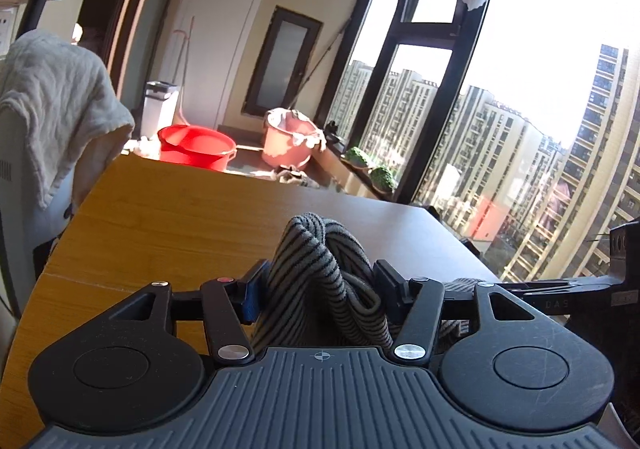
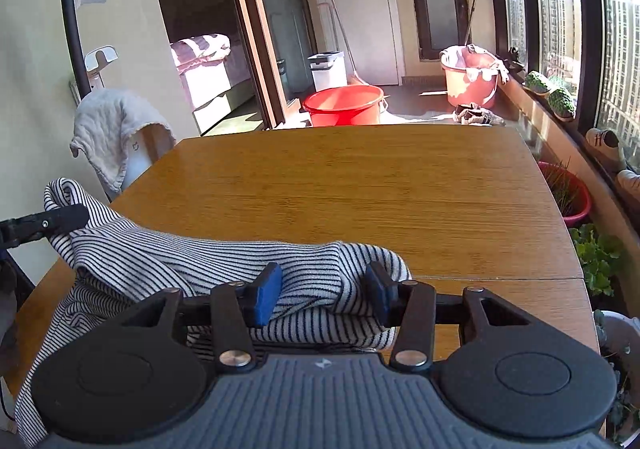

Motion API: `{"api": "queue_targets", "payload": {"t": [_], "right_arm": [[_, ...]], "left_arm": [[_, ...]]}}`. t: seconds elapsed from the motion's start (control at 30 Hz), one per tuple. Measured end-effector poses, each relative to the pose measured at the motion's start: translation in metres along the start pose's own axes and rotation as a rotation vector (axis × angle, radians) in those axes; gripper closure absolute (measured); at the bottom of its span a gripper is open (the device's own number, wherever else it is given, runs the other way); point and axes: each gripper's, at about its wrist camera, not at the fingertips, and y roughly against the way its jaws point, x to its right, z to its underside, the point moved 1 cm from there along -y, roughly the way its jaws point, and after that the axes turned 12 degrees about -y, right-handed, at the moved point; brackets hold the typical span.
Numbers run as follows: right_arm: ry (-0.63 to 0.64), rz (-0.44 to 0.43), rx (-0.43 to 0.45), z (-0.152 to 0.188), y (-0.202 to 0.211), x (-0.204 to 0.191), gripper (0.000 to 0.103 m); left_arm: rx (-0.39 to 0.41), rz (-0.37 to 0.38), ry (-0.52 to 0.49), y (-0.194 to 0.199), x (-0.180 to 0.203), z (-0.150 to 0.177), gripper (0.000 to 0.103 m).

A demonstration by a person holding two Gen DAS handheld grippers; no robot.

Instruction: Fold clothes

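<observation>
A striped black-and-white garment (image 2: 168, 261) lies bunched at the near edge of the wooden table (image 2: 360, 185). My right gripper (image 2: 322, 295) has its blue-padded jaws apart around a fold of the garment, cloth between them. My left gripper (image 1: 320, 285) holds a bunched fold of the same striped garment (image 1: 316, 249) between its jaws, lifted above the table (image 1: 180, 217). The left gripper's finger (image 2: 44, 225) shows at the left of the right wrist view, gripping the garment's far end. The right gripper's body (image 1: 592, 289) shows at the right of the left wrist view.
A white towel (image 2: 112, 129) hangs over a chair at the table's left. Beyond the table stand a red basin (image 2: 344, 105), a pink bucket (image 2: 472, 77) and a white bin (image 2: 328, 69). Potted plants (image 2: 596, 257) and a window line the right side.
</observation>
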Motion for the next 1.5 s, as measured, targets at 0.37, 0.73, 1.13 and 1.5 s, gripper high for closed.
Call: {"api": "queue_targets", "payload": {"t": [0.37, 0.73, 1.13, 1.5], "right_arm": [[0.045, 0.062, 0.112, 0.035, 0.026, -0.009, 0.056], [0.134, 0.188, 0.183, 0.012, -0.03, -0.039, 0.05], [0.188, 0.181, 0.2, 0.015, -0.032, -0.047, 0.05], [0.178, 0.169, 0.211, 0.02, -0.027, -0.044, 0.05]], "left_arm": [[-0.17, -0.067, 0.196, -0.04, -0.023, -0.002, 0.047], [-0.034, -0.125, 0.019, -0.084, -0.009, -0.071, 0.087], [-0.076, -0.1, 0.327, -0.051, -0.049, -0.031, 0.011], [-0.289, -0.242, 0.329, -0.105, -0.044, -0.022, 0.038]]}}
